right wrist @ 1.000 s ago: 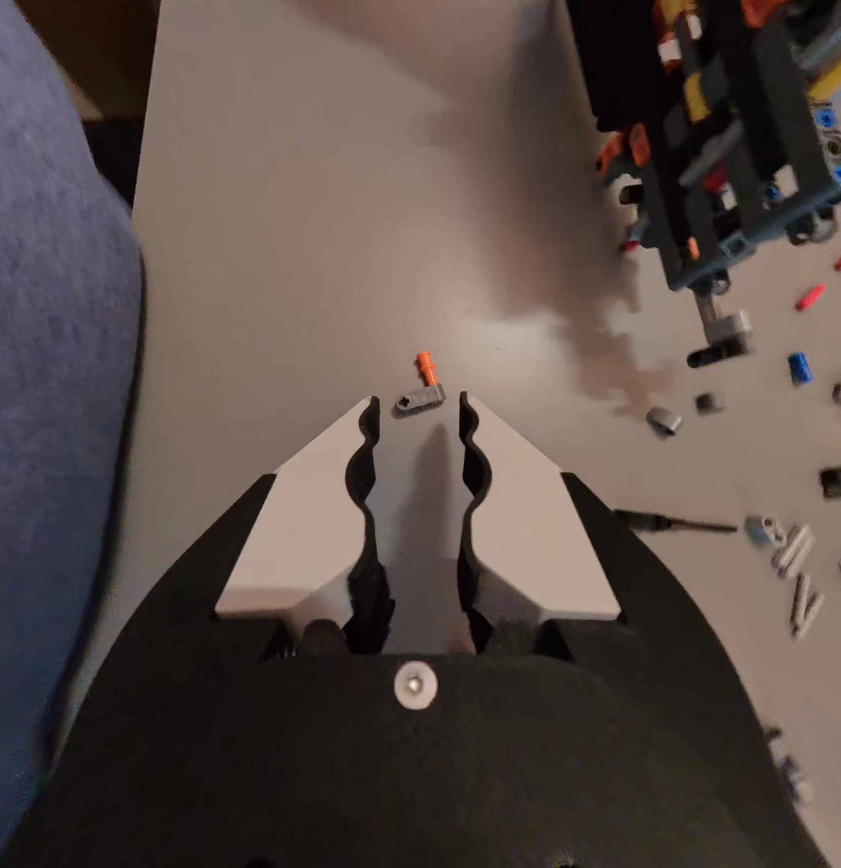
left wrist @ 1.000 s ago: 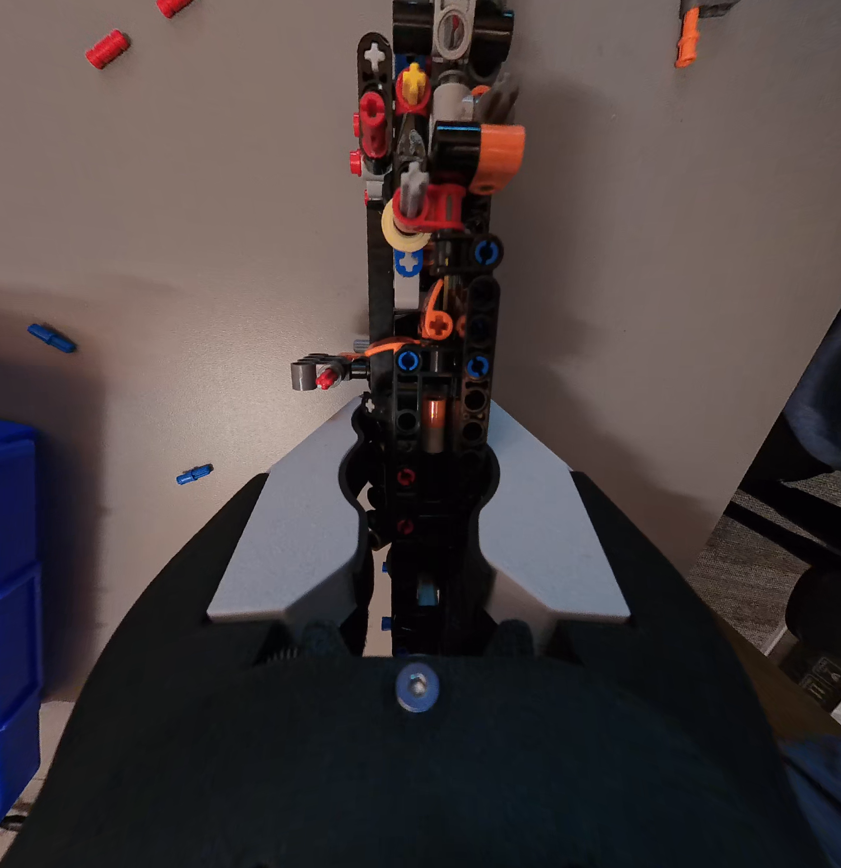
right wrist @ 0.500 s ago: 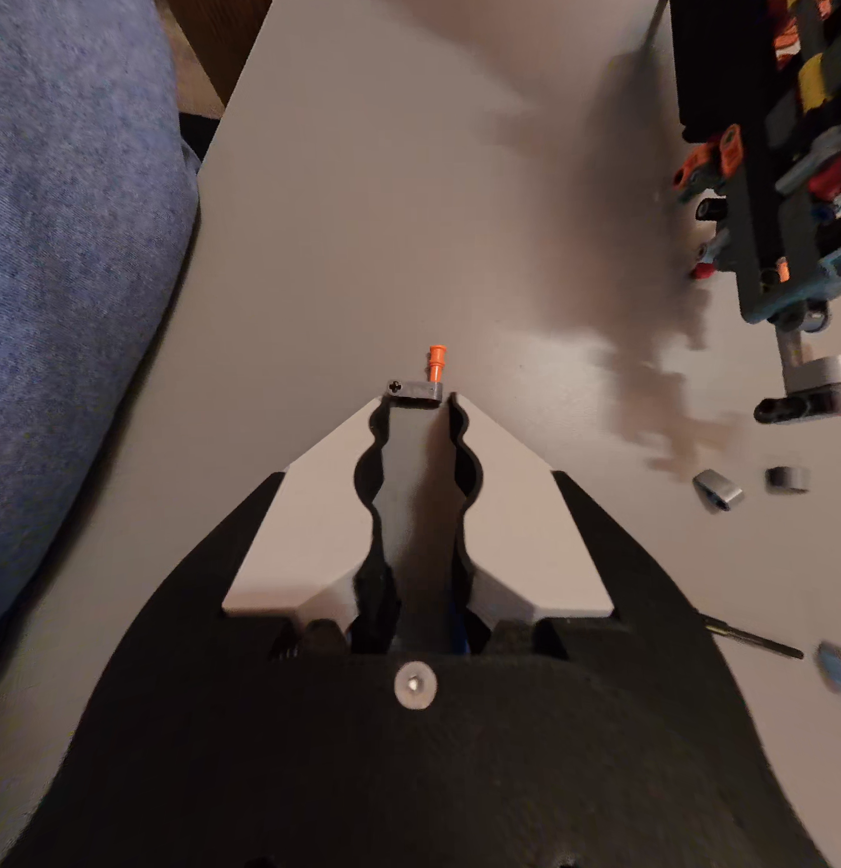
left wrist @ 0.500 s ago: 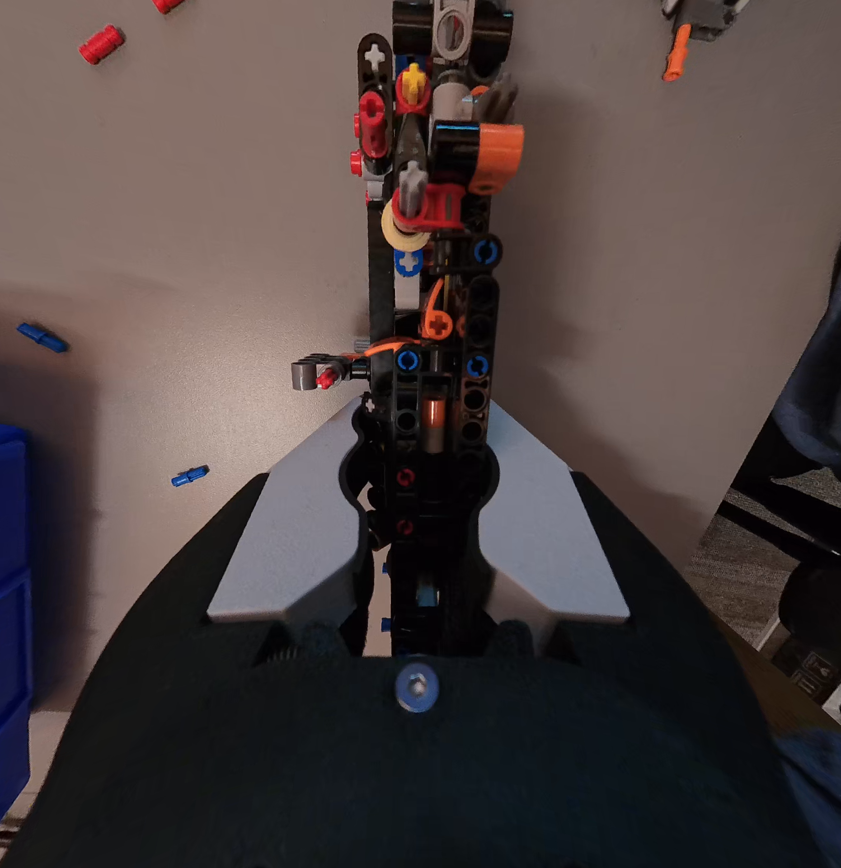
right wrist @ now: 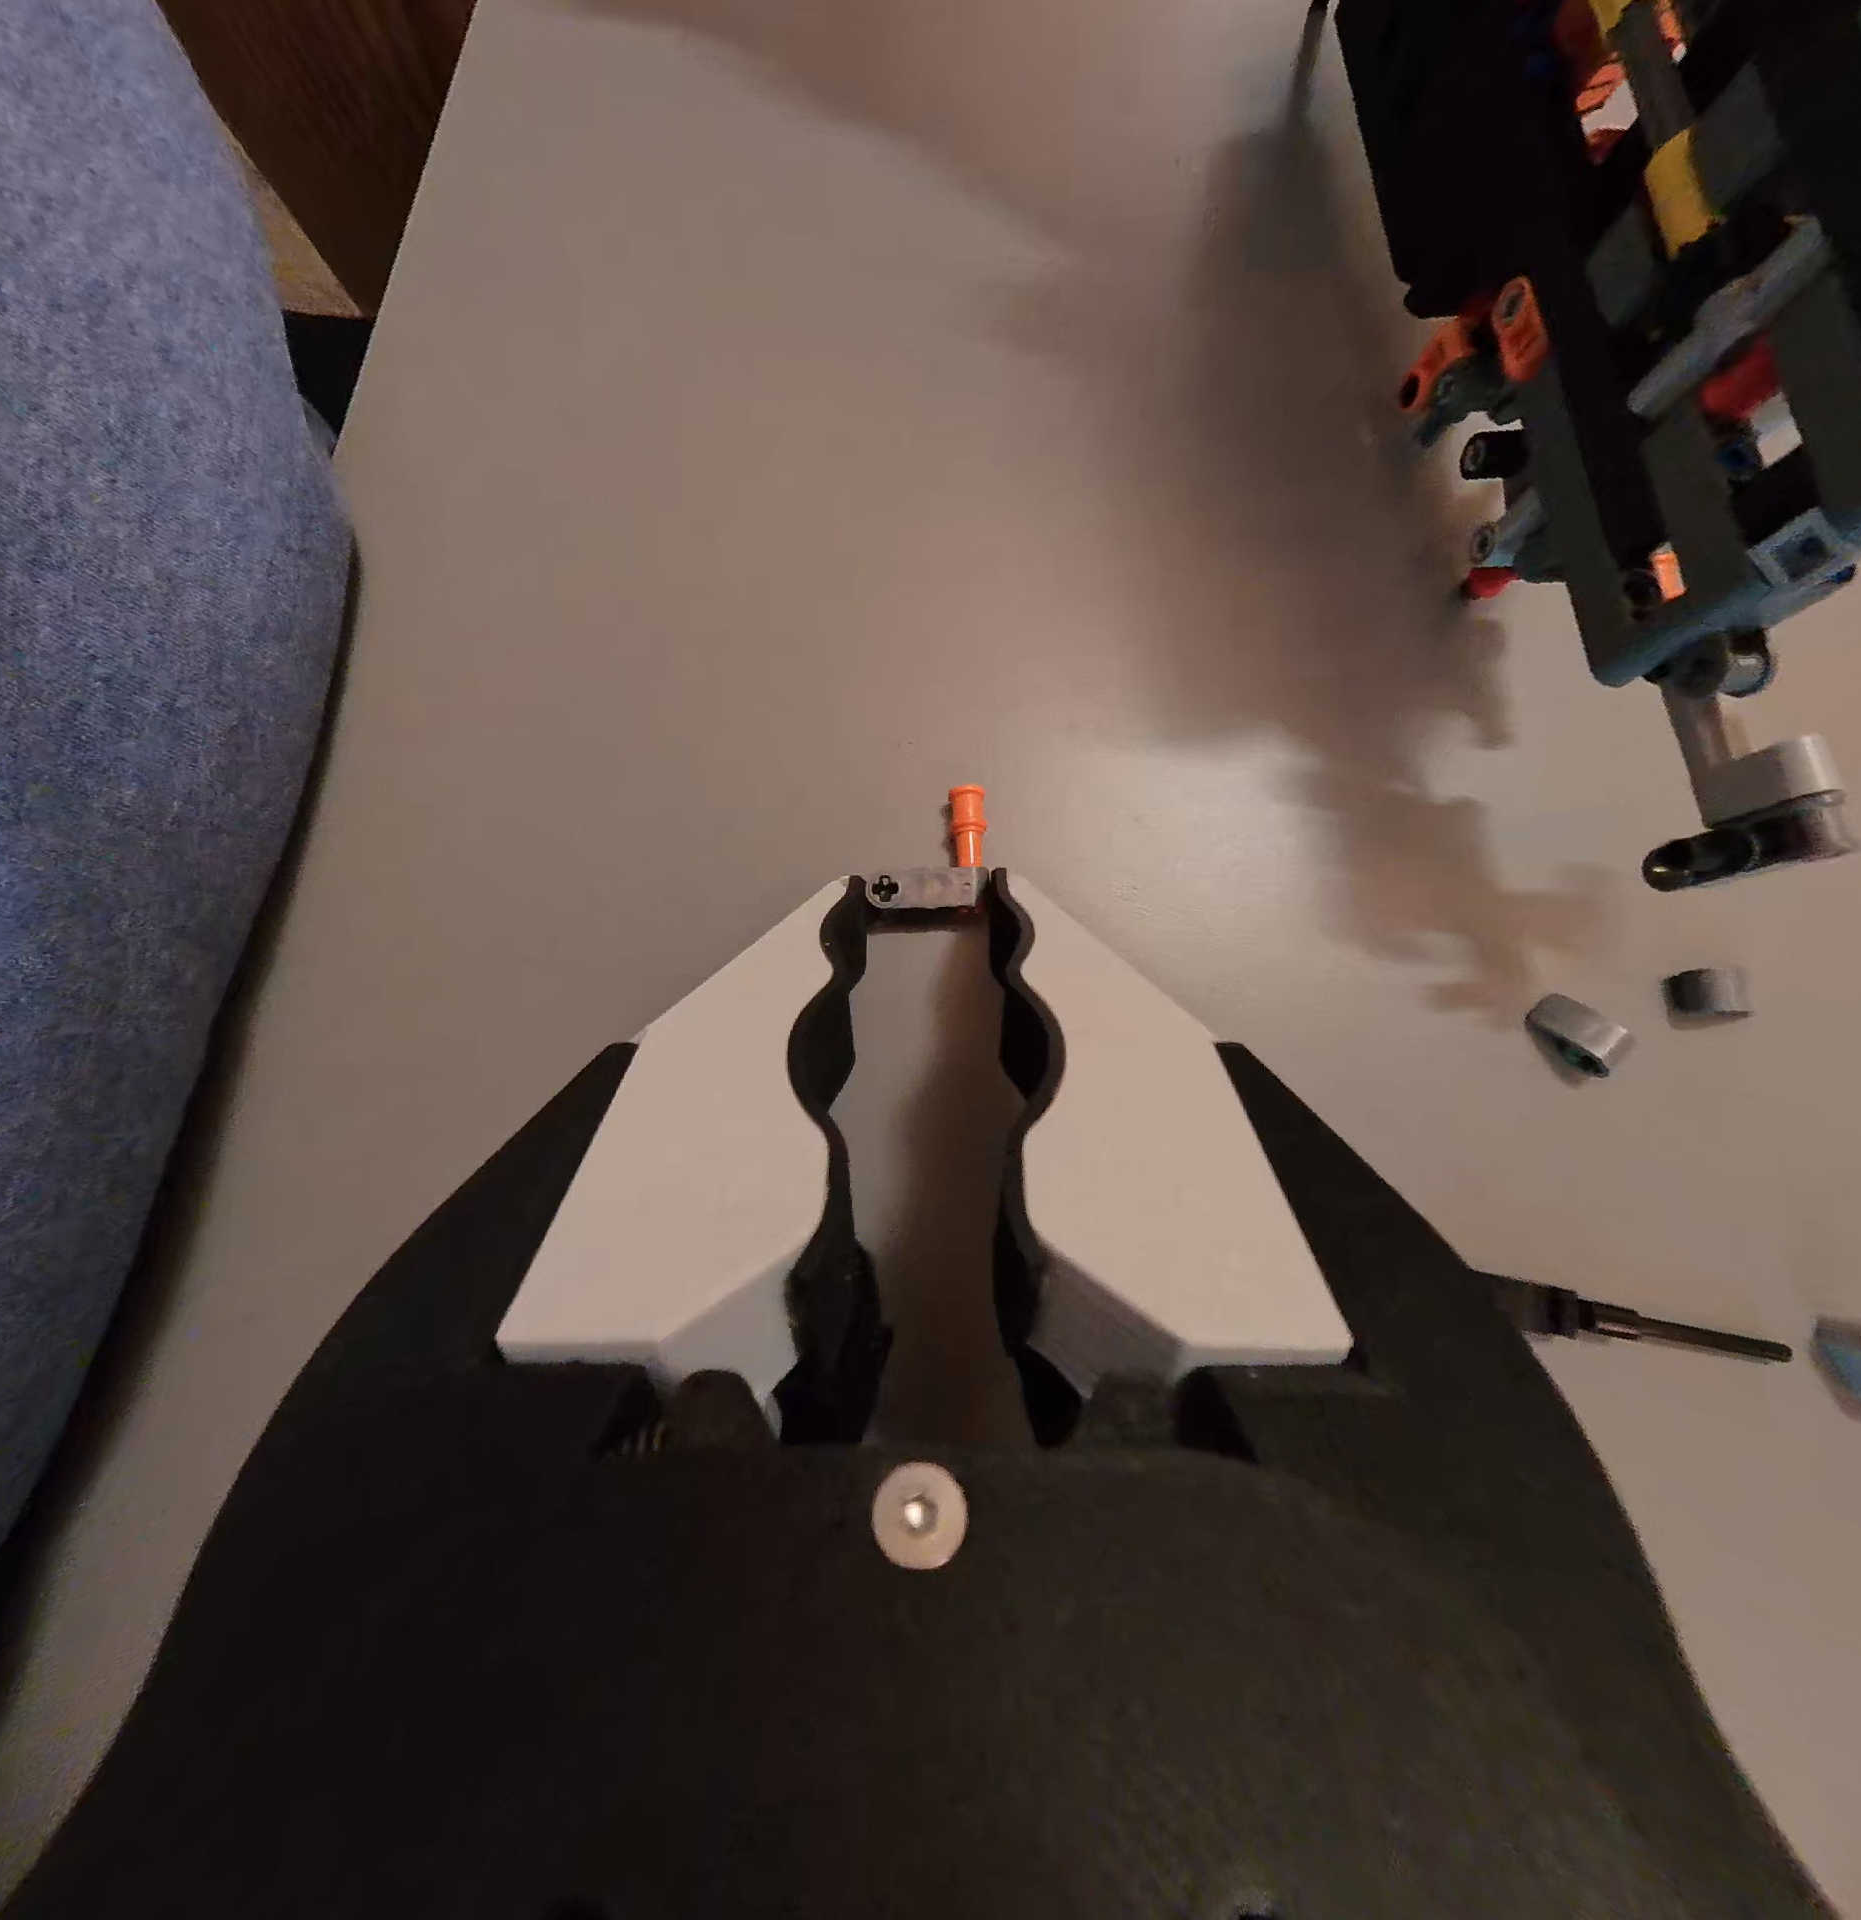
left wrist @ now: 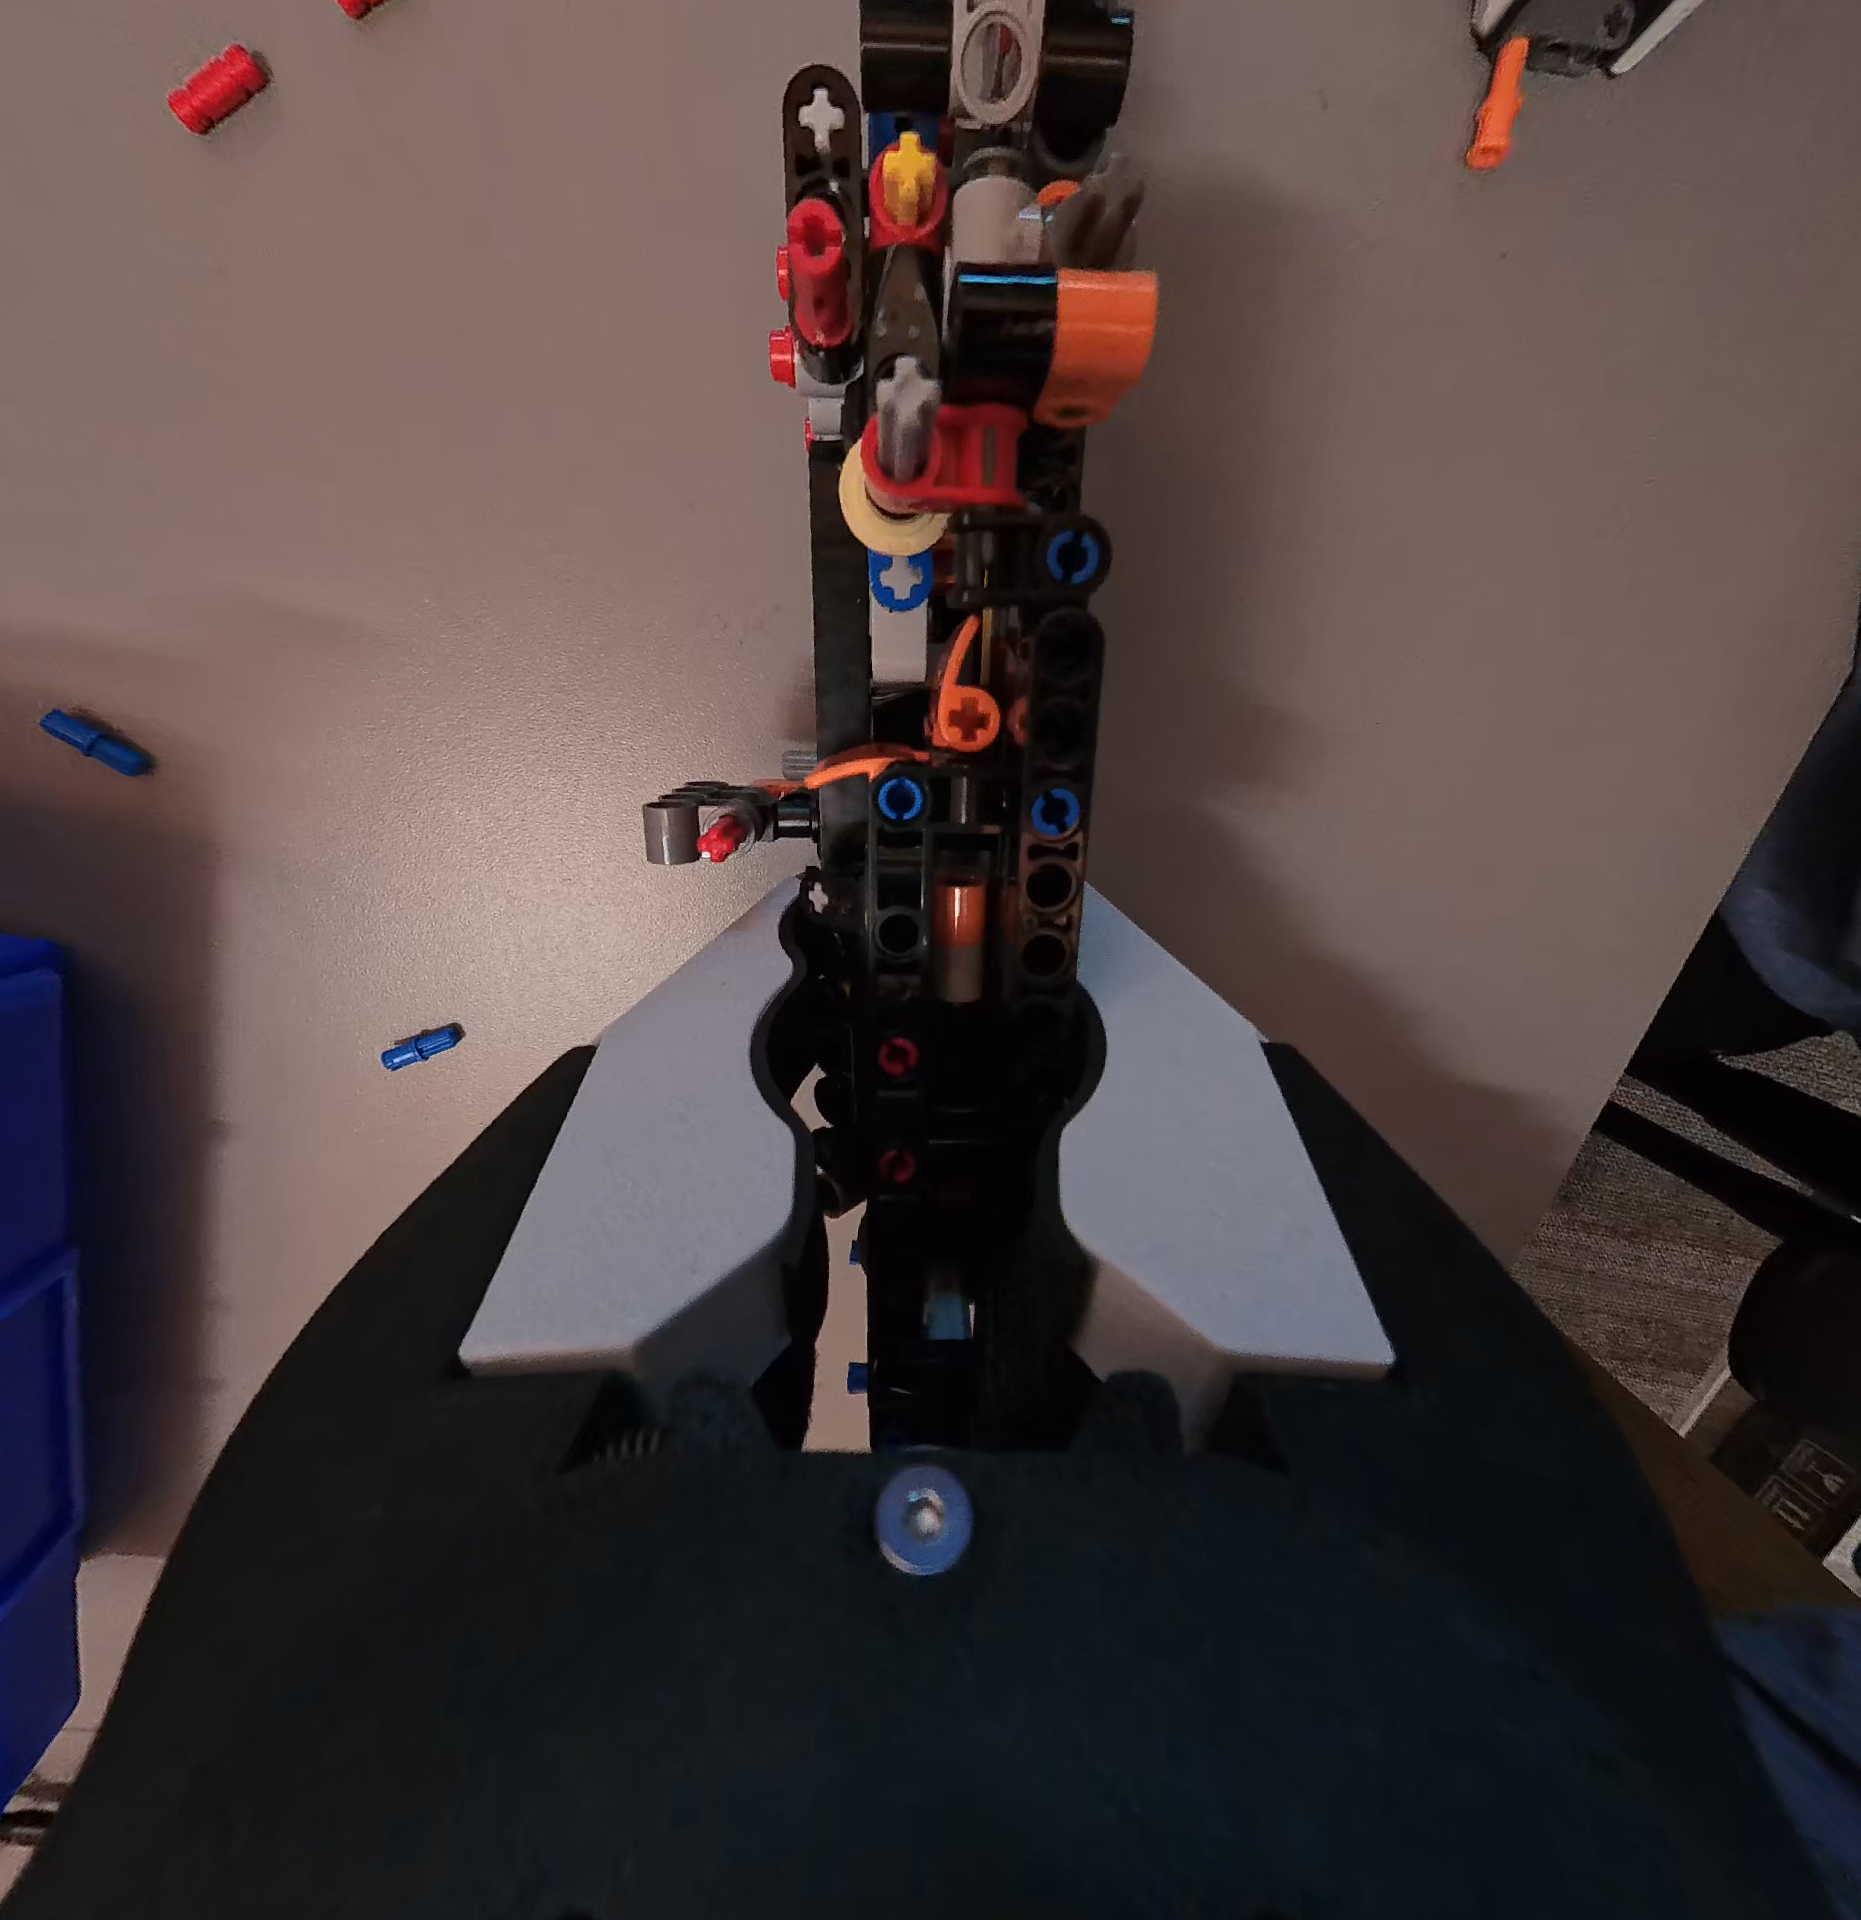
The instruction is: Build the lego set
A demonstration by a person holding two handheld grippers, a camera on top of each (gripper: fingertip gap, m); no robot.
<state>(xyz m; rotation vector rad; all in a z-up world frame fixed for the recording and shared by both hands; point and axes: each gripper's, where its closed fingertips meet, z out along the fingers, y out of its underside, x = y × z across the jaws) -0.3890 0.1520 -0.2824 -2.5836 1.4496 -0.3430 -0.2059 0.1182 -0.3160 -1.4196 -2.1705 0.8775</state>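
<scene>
My left gripper (left wrist: 936, 914) is shut on the long black lego model (left wrist: 957, 644), which sticks out forward between the fingers, with red, orange, blue and yellow parts on it. My right gripper (right wrist: 926, 891) is shut on a small grey connector (right wrist: 924, 889) with an orange pin (right wrist: 967, 823) standing up from it, held at the fingertips above the table. The model also shows at the upper right of the right wrist view (right wrist: 1674, 343). The right gripper's tips and the orange pin (left wrist: 1489, 104) show at the top right of the left wrist view.
Loose parts lie on the grey table: red pieces (left wrist: 217, 87), blue pins (left wrist: 97, 740) (left wrist: 421, 1045), grey bushes (right wrist: 1578, 1031) (right wrist: 1705, 991), a dark axle (right wrist: 1653, 1334). A blue bin (left wrist: 12, 1299) stands at left. A person's blue sleeve (right wrist: 115, 582) is at left. The gap from one gripper's tips to the other's is roughly 20 cm. My right tips are roughly 12 cm from the dark axle (right wrist: 1653, 1334).
My right gripper closed on the grey connector with the orange pin and lifted it off the table. The left gripper keeps holding the model, nearly still.
</scene>
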